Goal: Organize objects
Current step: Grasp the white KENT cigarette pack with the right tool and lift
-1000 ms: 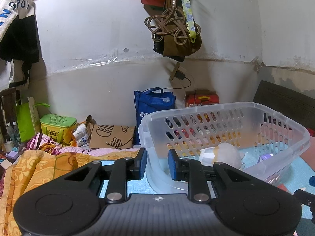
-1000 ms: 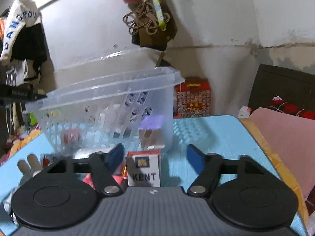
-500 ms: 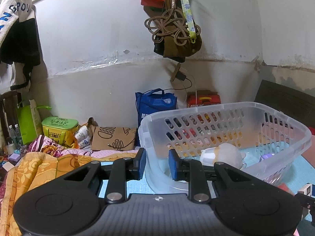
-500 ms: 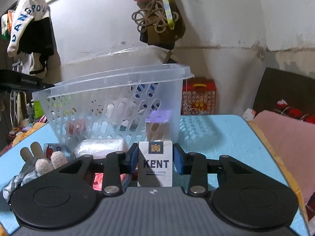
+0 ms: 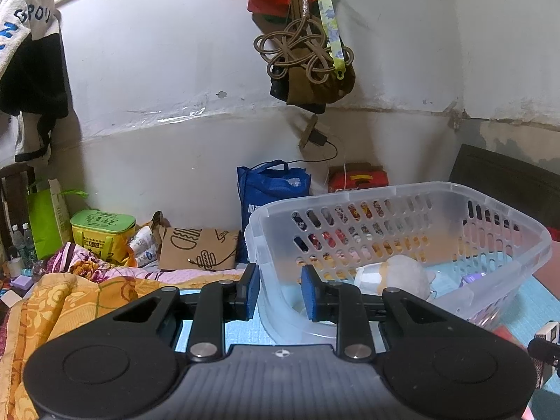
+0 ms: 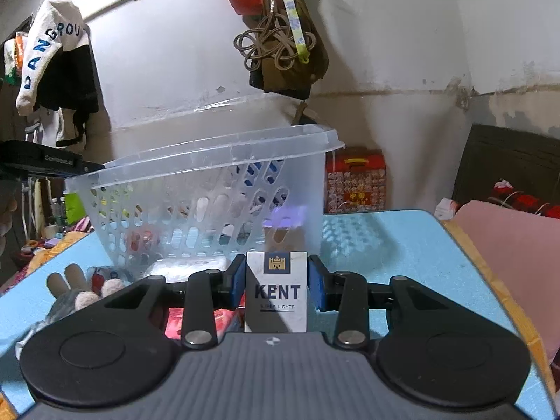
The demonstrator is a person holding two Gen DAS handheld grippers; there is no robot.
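Note:
My right gripper (image 6: 277,287) is shut on a white KENT cigarette pack (image 6: 276,294) and holds it upright, just in front of the clear plastic basket (image 6: 210,189). My left gripper (image 5: 280,290) hovers at the basket's near left corner (image 5: 266,217), its blue pads a narrow gap apart with nothing between them. The basket holds a white plush toy (image 5: 395,274) and a small purple item (image 5: 472,278). The pack and right gripper edge show at the far right of the left wrist view (image 5: 547,336).
The blue foam mat (image 6: 402,245) carries a grey plush rabbit (image 6: 75,290), a red packet (image 6: 196,318) and a white wrapped pack (image 6: 189,266) by the basket. An orange blanket (image 5: 52,301) lies left, a pink cushion (image 6: 507,245) right. Bags hang on the wall (image 5: 304,52).
My right gripper closed on the KENT pack and has lifted it, the view rising a little. The left gripper has barely moved.

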